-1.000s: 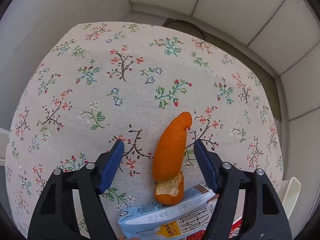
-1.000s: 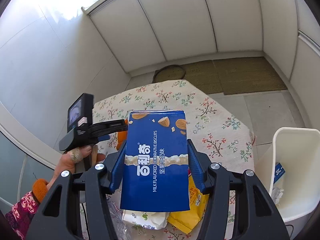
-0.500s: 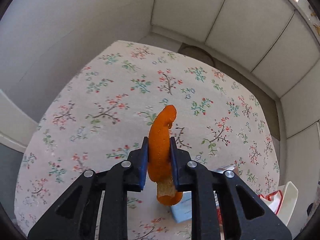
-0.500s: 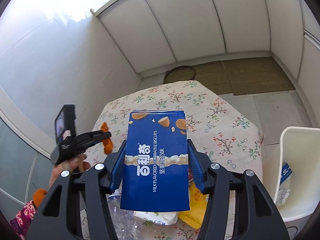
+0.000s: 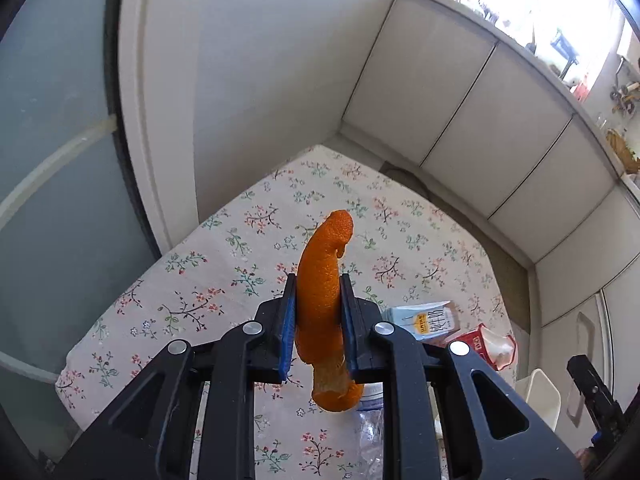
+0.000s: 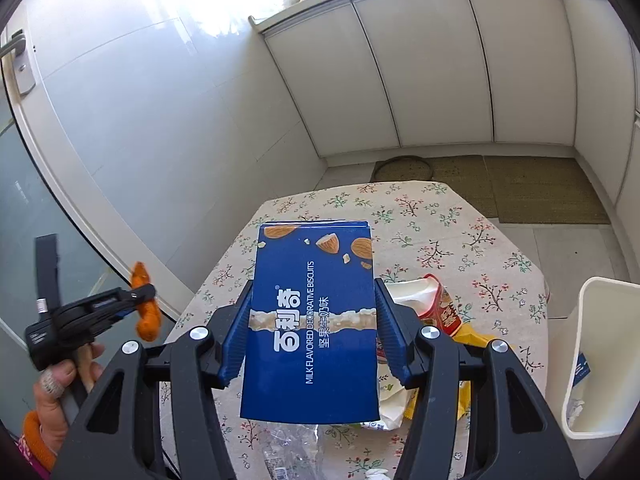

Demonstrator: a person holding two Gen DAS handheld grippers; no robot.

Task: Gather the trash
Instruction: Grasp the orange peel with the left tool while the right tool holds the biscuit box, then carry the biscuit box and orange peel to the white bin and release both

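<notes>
Since the earlier frame the left claw [image 5: 318, 312] has clamped onto the orange peel [image 5: 322, 296] and lifted it off the bench [image 5: 224, 276], whose floral cloth sits below, white cabinets beyond. The right claw [image 6: 312, 320] grips one blue biscuit box [image 6: 314, 320]; one white bin [image 6: 600, 360] stands to its right.

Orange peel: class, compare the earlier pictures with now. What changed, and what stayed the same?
The left hand-held gripper closed on the orange peel and lifted it off the table. The right hand-held gripper still clamps the blue biscuit box.
</notes>
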